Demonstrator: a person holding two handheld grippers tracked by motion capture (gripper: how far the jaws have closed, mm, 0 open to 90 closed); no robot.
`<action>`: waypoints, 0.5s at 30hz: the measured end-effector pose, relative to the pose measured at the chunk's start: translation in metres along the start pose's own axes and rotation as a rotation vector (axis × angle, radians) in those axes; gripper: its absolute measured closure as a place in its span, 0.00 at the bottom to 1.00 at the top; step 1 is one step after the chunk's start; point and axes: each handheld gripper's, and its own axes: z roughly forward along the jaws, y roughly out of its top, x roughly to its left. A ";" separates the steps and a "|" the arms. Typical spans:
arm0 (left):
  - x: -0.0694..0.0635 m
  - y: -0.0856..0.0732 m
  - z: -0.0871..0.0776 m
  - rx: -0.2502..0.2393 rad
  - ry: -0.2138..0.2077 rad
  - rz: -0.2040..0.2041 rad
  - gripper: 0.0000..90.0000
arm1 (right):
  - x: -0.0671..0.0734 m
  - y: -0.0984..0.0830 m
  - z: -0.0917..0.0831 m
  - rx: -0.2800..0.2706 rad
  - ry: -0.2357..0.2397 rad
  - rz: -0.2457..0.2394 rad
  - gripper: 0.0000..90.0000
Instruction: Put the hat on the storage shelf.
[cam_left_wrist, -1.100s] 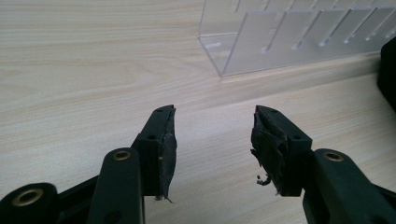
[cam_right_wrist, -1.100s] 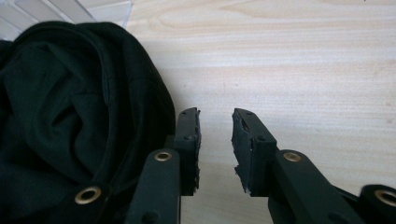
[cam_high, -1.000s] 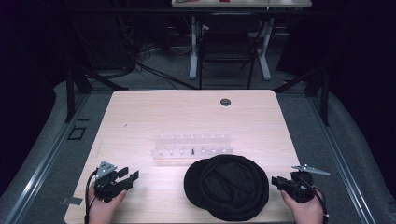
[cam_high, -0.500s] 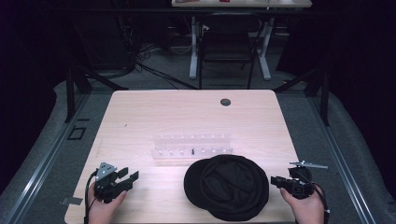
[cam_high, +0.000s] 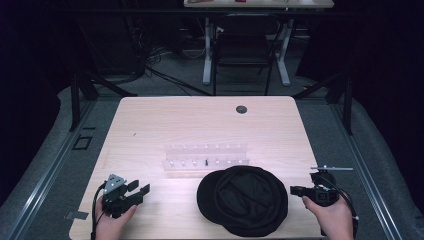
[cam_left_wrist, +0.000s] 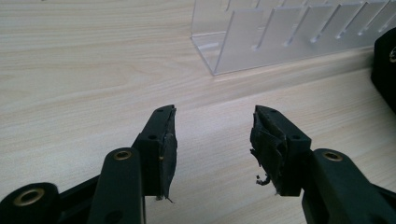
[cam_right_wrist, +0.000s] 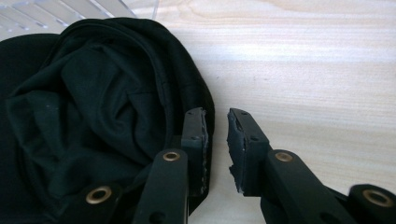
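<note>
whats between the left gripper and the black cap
Bare wood: in the high view, nothing lies between the left gripper and the cap.

Black fabric cap (cam_high: 243, 200), clear plastic rack (cam_high: 206, 156), pale wood-grain table (cam_high: 165, 120), black claws

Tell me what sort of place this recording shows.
Probably a lab or studio set up for recording: one light wooden table ringed by dark curtains, loose cables on grey carpet, and a desk frame with a chair behind.
</note>
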 end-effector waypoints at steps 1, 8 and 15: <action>0.000 0.000 0.000 0.000 -0.002 0.000 0.56 | 0.001 0.001 -0.001 0.015 0.003 0.006 0.85; -0.002 -0.001 0.001 -0.001 -0.003 0.004 0.56 | 0.004 0.005 0.003 0.091 0.036 0.005 0.83; -0.002 -0.001 0.002 0.006 -0.010 0.008 0.56 | 0.007 0.008 0.008 0.151 0.009 -0.006 0.82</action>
